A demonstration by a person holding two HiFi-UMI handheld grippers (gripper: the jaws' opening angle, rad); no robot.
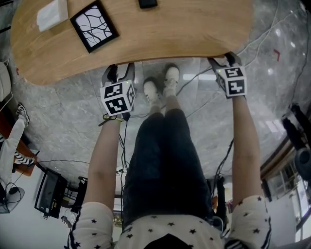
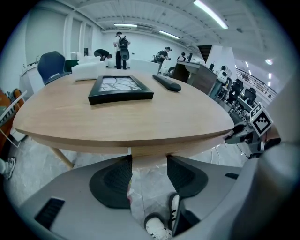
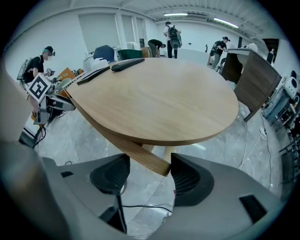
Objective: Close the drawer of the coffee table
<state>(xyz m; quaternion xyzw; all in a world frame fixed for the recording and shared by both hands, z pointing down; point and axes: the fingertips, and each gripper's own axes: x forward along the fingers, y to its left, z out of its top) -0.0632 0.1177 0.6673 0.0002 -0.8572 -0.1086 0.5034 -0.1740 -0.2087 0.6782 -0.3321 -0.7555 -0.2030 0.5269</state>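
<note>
The oval wooden coffee table [image 1: 184, 29] lies in front of me. Its drawer front [image 2: 150, 158] is a wooden strip just under the top's near edge, and the head view does not show it. My left gripper [image 1: 120, 71] is open at the table edge. In the left gripper view the strip's left end sits between the fingertips of the left gripper [image 2: 149, 165]. My right gripper [image 1: 223, 60] is open too. The strip's right end [image 3: 147, 158] sits at the tips of the right gripper [image 3: 150, 163]. Neither pair of pads presses on the wood.
On the tabletop lie a black picture frame [image 1: 94, 26], a white box [image 1: 51, 14] and a dark remote [image 1: 147, 3]. The person's shoes [image 1: 163, 83] stand between the grippers, with cables on the marble floor [image 1: 63, 121]. Other people stand far behind the table.
</note>
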